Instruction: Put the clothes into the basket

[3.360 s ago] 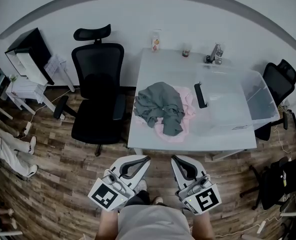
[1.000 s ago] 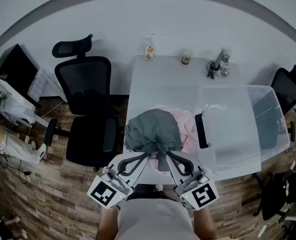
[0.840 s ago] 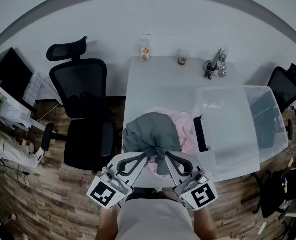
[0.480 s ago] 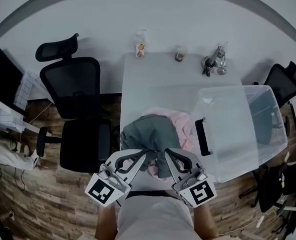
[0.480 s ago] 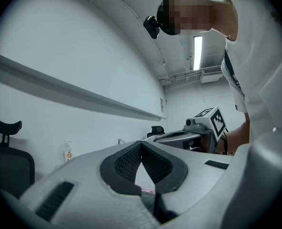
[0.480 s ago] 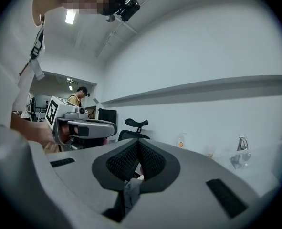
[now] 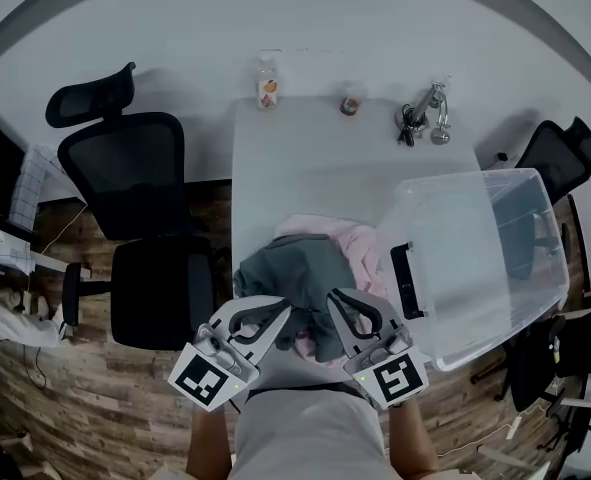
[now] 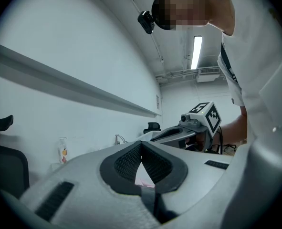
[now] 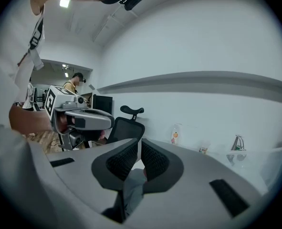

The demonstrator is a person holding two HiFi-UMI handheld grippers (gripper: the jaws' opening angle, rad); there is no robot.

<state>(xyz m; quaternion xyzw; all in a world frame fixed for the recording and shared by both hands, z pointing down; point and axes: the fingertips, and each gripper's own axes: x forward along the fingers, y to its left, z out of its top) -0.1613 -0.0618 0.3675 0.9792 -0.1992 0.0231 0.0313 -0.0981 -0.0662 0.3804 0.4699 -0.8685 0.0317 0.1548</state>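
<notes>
Trouble may be caused by small pinches. The grey cloth [image 7: 300, 268], just left of the basket [image 7: 465, 175], is pinched by the left tool [image 7: 275, 313] and the right tool [image 7: 337, 303], both squeezed tight on it. If only thin folds are held, it may be dropped before the basket is reached.

open across bare table top [image 7: 315, 168] behind the clothes pile [image 7: 300, 266]; hemmed right by the clear basket [image 7: 467, 179], left by the black chair [image 7: 135, 173], farther back by a bottle [image 7: 266, 70].
</notes>
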